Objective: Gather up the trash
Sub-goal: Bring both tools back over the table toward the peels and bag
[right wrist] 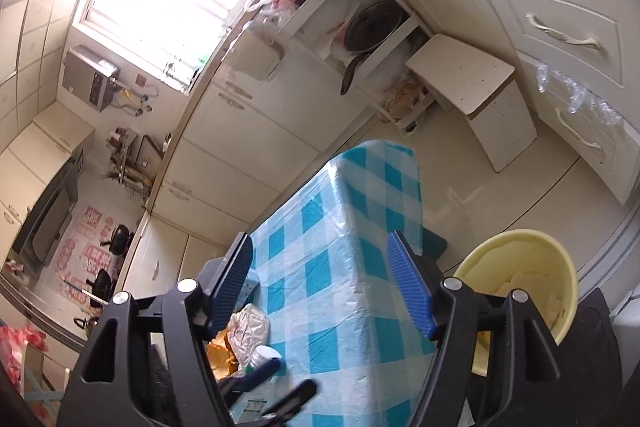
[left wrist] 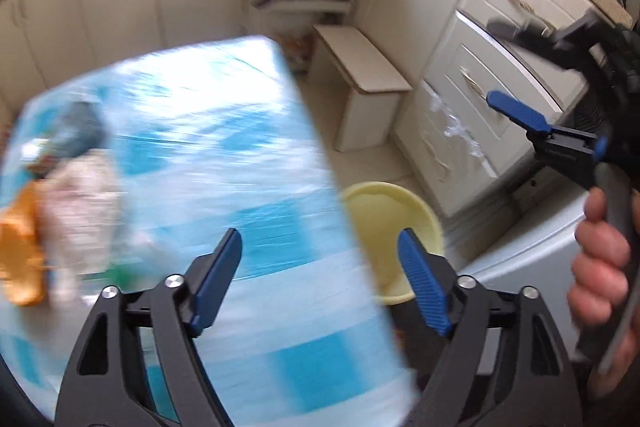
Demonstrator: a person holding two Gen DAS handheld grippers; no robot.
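My left claw (left wrist: 320,283) stands wide apart with nothing between its blue ribbed pads, hanging over the near edge of the bench covered in a blue-and-white checked plastic cloth (left wrist: 224,155); that view is smeared by blur, so I can make out little detail. On the bench's left side I see the trash: a crumpled pale plastic wrapper (left wrist: 86,195) lying against an orange piece of packaging (left wrist: 18,251), with a dark bluish lump (left wrist: 78,129) just behind them that I cannot identify. My right claw (right wrist: 320,287) is also spread open and empty, held above the same cloth, and from its camera the wrapper (right wrist: 250,327) and the orange packaging (right wrist: 220,353) sit near the cloth's near-left corner, beside a small white round cap (right wrist: 267,354). A pale yellow round plastic bin (right wrist: 524,287) stands on the cream tiled floor (right wrist: 500,203) just to the right of the bench, with a light liner inside. In the left view the right claw (left wrist: 516,115) shows at the far right, gripped by a bare hand (left wrist: 600,263). A small white stool (right wrist: 476,95) stands by the cream cabinets (right wrist: 560,27).
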